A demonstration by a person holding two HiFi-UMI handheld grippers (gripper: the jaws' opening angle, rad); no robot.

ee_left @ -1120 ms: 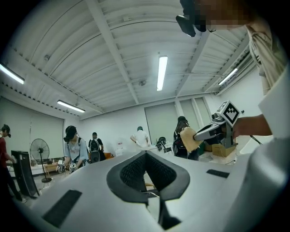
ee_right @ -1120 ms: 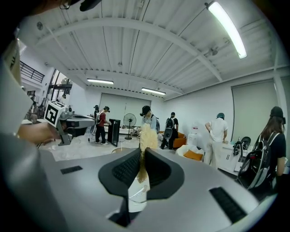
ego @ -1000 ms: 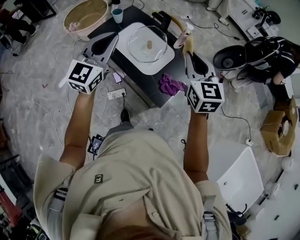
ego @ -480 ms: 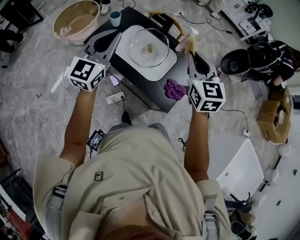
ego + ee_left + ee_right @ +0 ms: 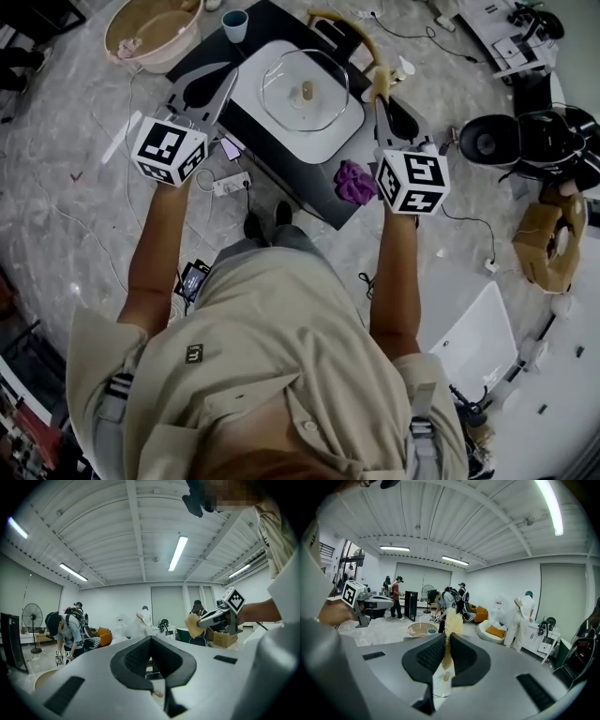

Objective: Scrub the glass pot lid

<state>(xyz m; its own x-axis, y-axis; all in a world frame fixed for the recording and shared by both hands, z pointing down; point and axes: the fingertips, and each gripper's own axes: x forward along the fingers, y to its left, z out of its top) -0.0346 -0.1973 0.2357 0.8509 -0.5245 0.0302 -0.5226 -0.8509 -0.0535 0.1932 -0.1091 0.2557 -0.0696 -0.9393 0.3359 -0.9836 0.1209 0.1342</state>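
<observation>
The glass pot lid [image 5: 305, 91] with its pale knob lies on a white tray [image 5: 251, 70] on a low black table [image 5: 309, 187]. My right gripper [image 5: 381, 92] hovers just right of the tray, shut on a yellow sponge [image 5: 379, 82]; the sponge [image 5: 452, 618] sticks up between its jaws. My left gripper [image 5: 204, 92] hangs at the tray's left edge, its jaws shut with nothing in them [image 5: 151, 639]. The left gripper view shows the right gripper [image 5: 202, 620] with the sponge [image 5: 192, 625] across from it.
A purple cloth [image 5: 354, 181] lies on the table's near right corner. A teal cup [image 5: 234, 23] and a bottle [image 5: 403, 67] stand at the far edge. A tan basin [image 5: 150, 28] sits on the floor at the far left. Cables and a power strip [image 5: 230, 186] lie below the table. People stand in the room behind.
The head view has shifted a little and the person's feet now show by the table. Both grippers keep about the same places beside the tray.
</observation>
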